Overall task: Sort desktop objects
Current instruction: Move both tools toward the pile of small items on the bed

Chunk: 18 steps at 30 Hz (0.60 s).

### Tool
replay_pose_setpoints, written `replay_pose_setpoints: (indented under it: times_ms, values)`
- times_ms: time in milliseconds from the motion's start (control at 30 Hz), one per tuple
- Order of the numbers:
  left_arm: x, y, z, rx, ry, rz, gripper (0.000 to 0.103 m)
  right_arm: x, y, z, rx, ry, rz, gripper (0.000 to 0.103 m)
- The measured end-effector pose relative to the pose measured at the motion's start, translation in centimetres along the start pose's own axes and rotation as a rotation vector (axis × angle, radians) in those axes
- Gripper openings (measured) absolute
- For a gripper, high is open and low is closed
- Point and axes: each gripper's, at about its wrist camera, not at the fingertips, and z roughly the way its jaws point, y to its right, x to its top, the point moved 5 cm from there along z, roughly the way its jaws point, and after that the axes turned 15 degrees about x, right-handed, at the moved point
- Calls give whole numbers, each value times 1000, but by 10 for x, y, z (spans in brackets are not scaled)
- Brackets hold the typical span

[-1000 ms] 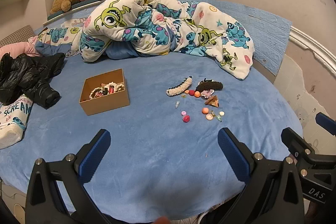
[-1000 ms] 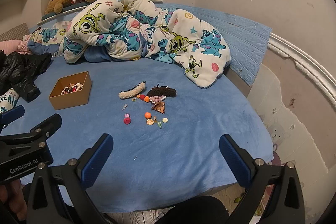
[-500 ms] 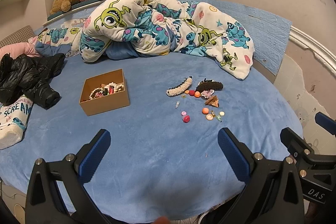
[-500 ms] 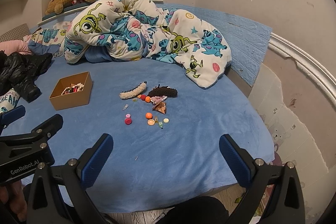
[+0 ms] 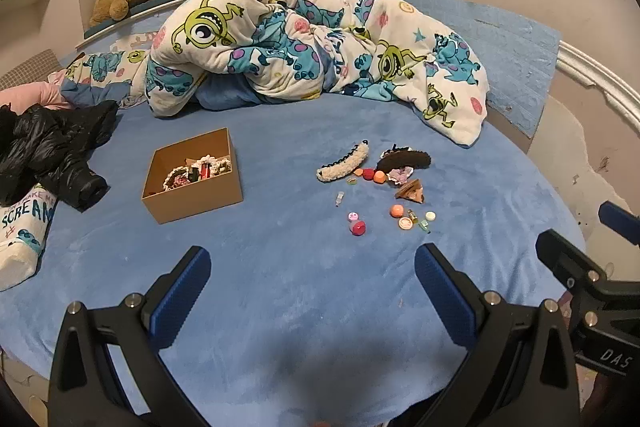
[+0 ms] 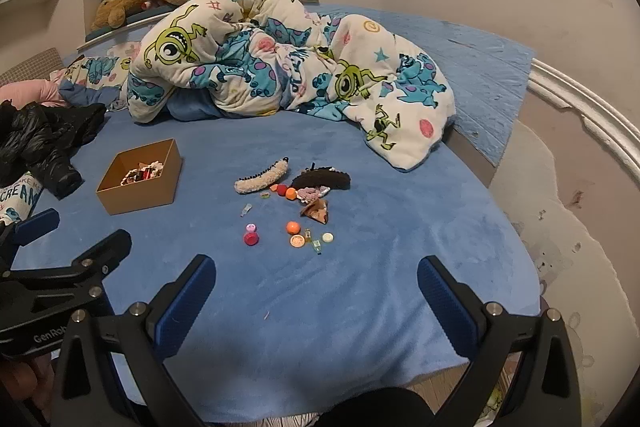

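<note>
A brown cardboard box [image 5: 192,199] [image 6: 138,193] holding several small trinkets sits on the blue bed cover. To its right lies a scatter of small items: a cream fuzzy hair clip [image 5: 343,167] [image 6: 262,181], a dark fuzzy hair clip [image 5: 406,159] [image 6: 322,179], a red cap [image 5: 358,227] [image 6: 251,239], an orange ball [image 5: 396,211] [image 6: 293,227] and little discs. My left gripper [image 5: 312,267] hangs open near the bed's front edge, short of the items. My right gripper [image 6: 316,275] is likewise open and empty.
A crumpled monster-print quilt [image 5: 304,51] fills the back of the bed. A black jacket [image 5: 48,151] and a printed pillow [image 5: 24,227] lie at the left. The bed's right edge [image 6: 516,239] drops beside a worn wall. Bare blue cover lies in front of the items.
Both grippers have crept slightly forward toward the items; their jaws stay open. Nothing on the bed has moved.
</note>
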Motion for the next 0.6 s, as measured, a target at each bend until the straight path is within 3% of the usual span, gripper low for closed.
replay_pose_setpoints:
  times_ms: [600]
  values:
    - [2, 33, 80, -52, -17, 48, 103, 9, 22, 77, 21, -16, -1, 103]
